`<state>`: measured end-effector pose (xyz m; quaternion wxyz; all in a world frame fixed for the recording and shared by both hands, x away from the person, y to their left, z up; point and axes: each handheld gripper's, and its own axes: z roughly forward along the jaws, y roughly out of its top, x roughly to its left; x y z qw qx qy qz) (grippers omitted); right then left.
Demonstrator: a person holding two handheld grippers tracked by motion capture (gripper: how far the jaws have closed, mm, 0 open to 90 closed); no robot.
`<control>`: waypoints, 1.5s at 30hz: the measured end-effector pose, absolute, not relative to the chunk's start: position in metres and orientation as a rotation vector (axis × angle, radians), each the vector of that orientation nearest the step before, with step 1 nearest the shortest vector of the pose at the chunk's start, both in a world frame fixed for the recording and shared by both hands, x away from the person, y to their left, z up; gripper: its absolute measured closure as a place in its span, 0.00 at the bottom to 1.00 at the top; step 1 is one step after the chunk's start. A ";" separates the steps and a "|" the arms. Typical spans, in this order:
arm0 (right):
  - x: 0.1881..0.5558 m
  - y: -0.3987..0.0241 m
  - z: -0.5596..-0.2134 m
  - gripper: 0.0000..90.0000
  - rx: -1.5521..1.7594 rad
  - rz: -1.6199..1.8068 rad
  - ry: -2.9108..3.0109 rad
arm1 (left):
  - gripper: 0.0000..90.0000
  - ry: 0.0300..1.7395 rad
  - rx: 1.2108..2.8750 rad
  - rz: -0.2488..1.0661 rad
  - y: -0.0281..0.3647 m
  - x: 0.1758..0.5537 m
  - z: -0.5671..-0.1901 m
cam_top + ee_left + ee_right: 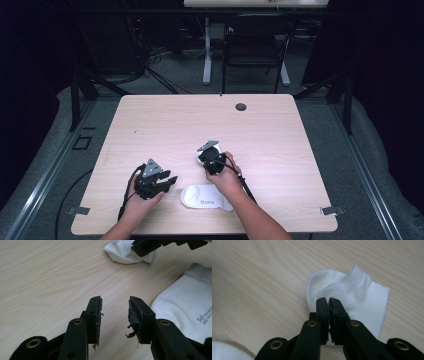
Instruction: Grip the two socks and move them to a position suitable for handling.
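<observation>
Up close, the right gripper [329, 301] is clenched on a bunched white sock [362, 297], hiding its middle; the left gripper [115, 307] gapes empty beside a flat sock [185, 305], cut off by the frame.

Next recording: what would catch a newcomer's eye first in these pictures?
Two white socks on the pale wooden table stand out. The right gripper has its jaws pinched on the fabric of the farther sock, near the table's middle. The nearer sock lies flat by the front edge between the person's forearms, and the left gripper sits beside it with jaws apart and nothing between them.
</observation>
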<state>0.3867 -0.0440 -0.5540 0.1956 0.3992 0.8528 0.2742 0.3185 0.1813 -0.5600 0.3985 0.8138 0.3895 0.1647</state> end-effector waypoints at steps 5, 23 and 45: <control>0.384 -0.047 -0.551 0.97 1.152 0.804 2.371 | 0.69 0.982 2.070 0.417 0.181 0.319 -0.560; 0.369 -0.064 -0.525 0.97 1.217 0.984 2.301 | 0.70 0.980 2.060 0.419 0.176 0.321 -0.559; 0.349 -0.077 -0.518 0.97 1.175 1.084 2.301 | 0.99 0.938 2.070 0.446 0.137 0.355 -0.545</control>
